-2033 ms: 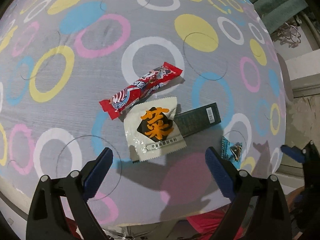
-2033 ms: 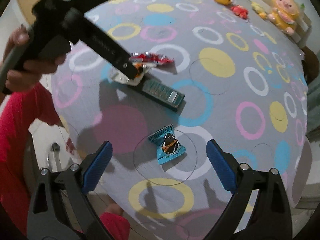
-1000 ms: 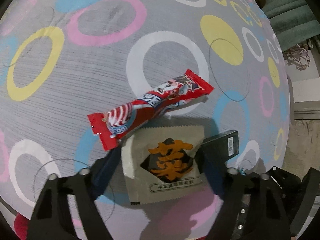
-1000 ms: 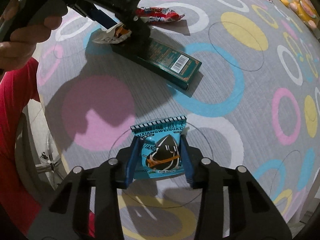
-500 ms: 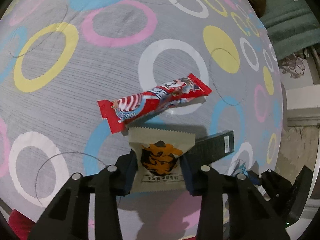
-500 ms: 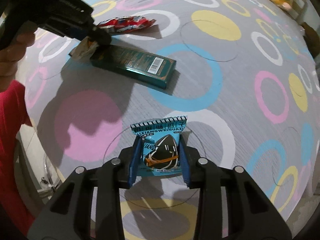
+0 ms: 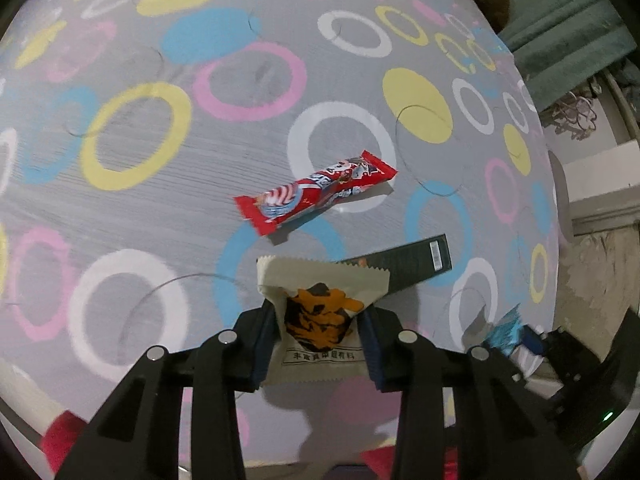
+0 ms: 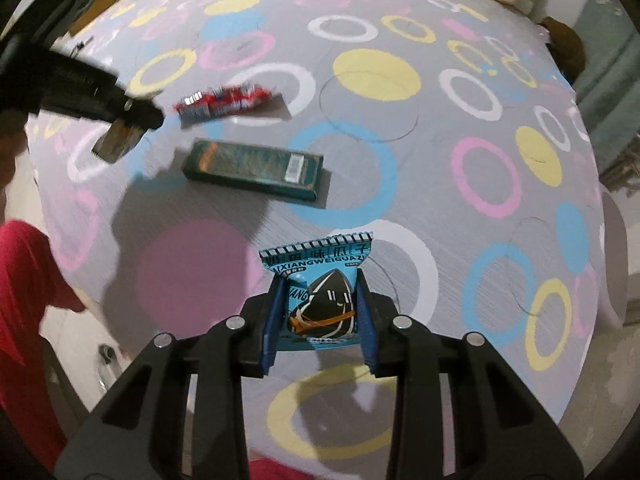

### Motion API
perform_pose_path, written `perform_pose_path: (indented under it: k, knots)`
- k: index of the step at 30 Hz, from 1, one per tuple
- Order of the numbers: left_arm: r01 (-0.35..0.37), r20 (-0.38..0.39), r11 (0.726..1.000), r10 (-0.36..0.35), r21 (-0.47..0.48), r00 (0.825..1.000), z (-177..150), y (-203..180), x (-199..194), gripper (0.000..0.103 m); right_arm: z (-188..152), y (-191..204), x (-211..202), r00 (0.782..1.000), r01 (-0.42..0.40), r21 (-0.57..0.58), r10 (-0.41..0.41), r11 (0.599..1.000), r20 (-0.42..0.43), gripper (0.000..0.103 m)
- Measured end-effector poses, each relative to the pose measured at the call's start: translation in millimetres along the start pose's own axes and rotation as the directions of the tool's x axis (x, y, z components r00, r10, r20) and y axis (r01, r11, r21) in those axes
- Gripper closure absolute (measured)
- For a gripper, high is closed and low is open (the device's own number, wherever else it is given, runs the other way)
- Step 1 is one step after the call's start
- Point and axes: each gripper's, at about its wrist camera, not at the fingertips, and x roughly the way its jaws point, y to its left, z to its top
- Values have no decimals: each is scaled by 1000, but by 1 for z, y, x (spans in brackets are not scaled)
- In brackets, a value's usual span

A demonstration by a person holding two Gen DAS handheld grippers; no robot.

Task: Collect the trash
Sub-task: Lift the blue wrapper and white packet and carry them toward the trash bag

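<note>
A white sachet with orange lettering is sitting low in the left wrist frame, pinched between the blue pads of the left gripper, whose jaws have just been closing on it. Low in the right wrist frame, the right gripper is clamping a blue seed packet, its jaws also just closing. Both packets are apparently hanging clear of the ringed tablecloth. A red wrapper and dark green box are lying mid-frame on it, 2 items apart.
</note>
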Motion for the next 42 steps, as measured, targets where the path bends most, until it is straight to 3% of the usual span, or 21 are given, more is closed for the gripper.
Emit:
perform_pose_path:
  k: [11, 20, 29, 42]
  knots:
    - [-78, 68, 987, 69, 144, 995, -66, 0, -79, 66, -1, 36, -110, 989, 56, 44, -61, 997, 133, 70]
    - [-101, 85, 961, 81, 257, 993, -125, -5, -119, 66, -20, 86, -157, 984, 46, 72, -58, 996, 167, 70]
    - [-123, 116, 940, 90, 319, 989, -172, 1, -144, 66, -48, 139, -186, 976, 54, 60, -65, 997, 205, 70]
    - [-135, 114, 931, 101, 338, 988, -253, 4, -142, 66, -101, 195, -191, 975, 15, 47, -25, 999, 219, 70]
